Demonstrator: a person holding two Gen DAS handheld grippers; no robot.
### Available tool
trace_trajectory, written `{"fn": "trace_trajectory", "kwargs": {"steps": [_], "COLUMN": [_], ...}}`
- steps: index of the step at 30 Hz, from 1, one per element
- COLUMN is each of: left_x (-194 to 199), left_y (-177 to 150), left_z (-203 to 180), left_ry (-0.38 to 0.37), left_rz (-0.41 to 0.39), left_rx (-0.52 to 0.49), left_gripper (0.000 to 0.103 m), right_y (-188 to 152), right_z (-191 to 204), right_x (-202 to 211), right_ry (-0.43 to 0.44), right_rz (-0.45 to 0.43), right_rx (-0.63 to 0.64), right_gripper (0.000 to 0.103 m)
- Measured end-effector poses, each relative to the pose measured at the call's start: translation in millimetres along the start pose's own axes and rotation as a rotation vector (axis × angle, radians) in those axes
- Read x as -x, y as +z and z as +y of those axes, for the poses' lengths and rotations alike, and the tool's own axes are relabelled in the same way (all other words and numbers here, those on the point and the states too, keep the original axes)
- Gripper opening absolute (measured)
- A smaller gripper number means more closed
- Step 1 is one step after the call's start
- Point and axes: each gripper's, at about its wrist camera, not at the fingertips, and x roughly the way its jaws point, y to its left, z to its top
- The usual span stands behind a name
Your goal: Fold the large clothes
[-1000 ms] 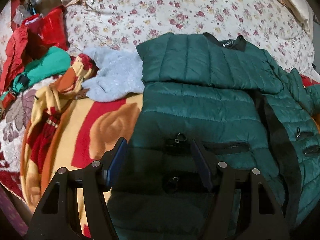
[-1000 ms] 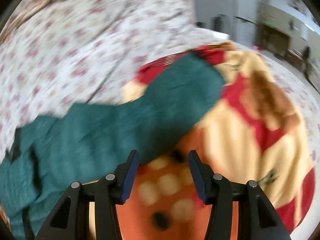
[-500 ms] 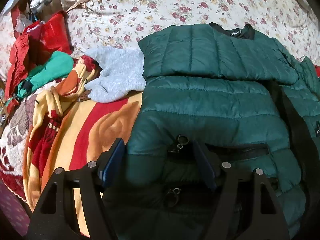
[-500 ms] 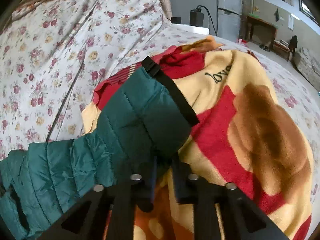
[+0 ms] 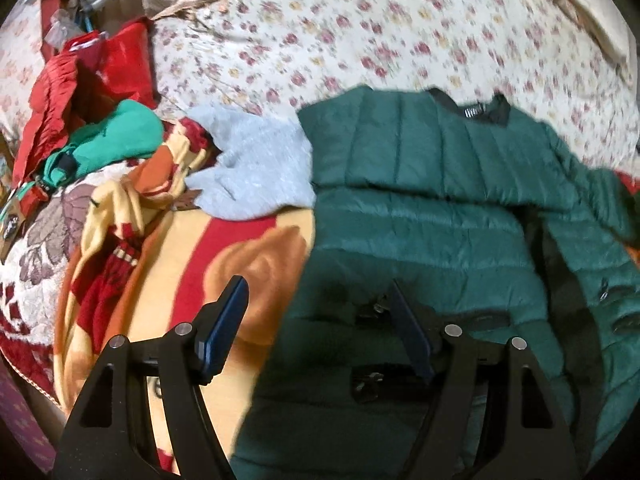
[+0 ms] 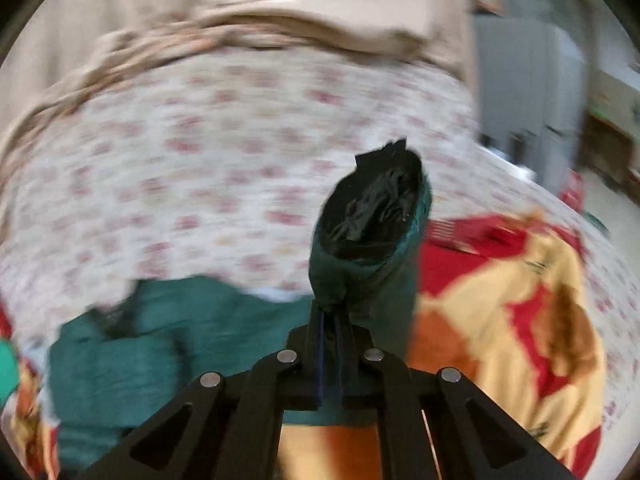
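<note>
While the right gripper (image 6: pixel 331 312) sits nearest its lens with jaws clenched on the cuff end of a sleeve (image 6: pixel 360 248), the black lining of that cuff gapes toward the camera, lifted clear of the bedding; the green quilting of the sleeve trails down and left to the rest of the dark green puffer jacket (image 6: pixel 132 344), blurred in this view; right of the gripper lies a yellow, red and orange blanket (image 6: pixel 520 304); beyond, a floral bedsheet (image 6: pixel 224 168), then a beige cover (image 6: pixel 280 20) bunched at the far edge.

Left gripper (image 5: pixel 320 324) is released, jaws wide, nothing between them; its left finger hangs over the blanket (image 5: pixel 256 264), its right finger over the jacket's lower hem near a black zip pocket (image 5: pixel 476 320); contact with the fabric cannot be told; the jacket (image 5: pixel 420 208) lies flat on the bed, collar and label (image 5: pixel 472 110) at the far side, one half folded across the chest; just left of it a grey knitted garment (image 5: pixel 256 172); further left, a bright green item (image 5: pixel 116 140) and a red padded garment (image 5: pixel 56 96) in a heap; floral bedsheet (image 5: pixel 360 32) behind all.
</note>
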Motion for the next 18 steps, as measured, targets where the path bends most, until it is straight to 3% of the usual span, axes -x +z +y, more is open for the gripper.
{"fn": "trace_trajectory", "kwargs": {"steps": [9,14,18], "left_x": [0.2,-4.1,-5.9], "left_y": [11.8,16.2,17.6], "left_z": [66.7,96.4,106.1], "left_ry": [0.035,0.066,0.065], "left_rz": [0.009,0.017,0.024], "left_rx": [0.17,0.248,0.274], "left_gripper": [0.072,0.072,0.072], "right_y": [-37.3,-78.8,-114.1], "right_z": [220.1,324.6,378.7], "right_x": [11.6,-6.7,-22.1], "right_ry": [0.343,0.461,0.494], "right_rz": [0.084,0.174,0.25], "right_rx": [0.193,0.282,0.348], "right_gripper": [0.004,0.003,0.003]}}
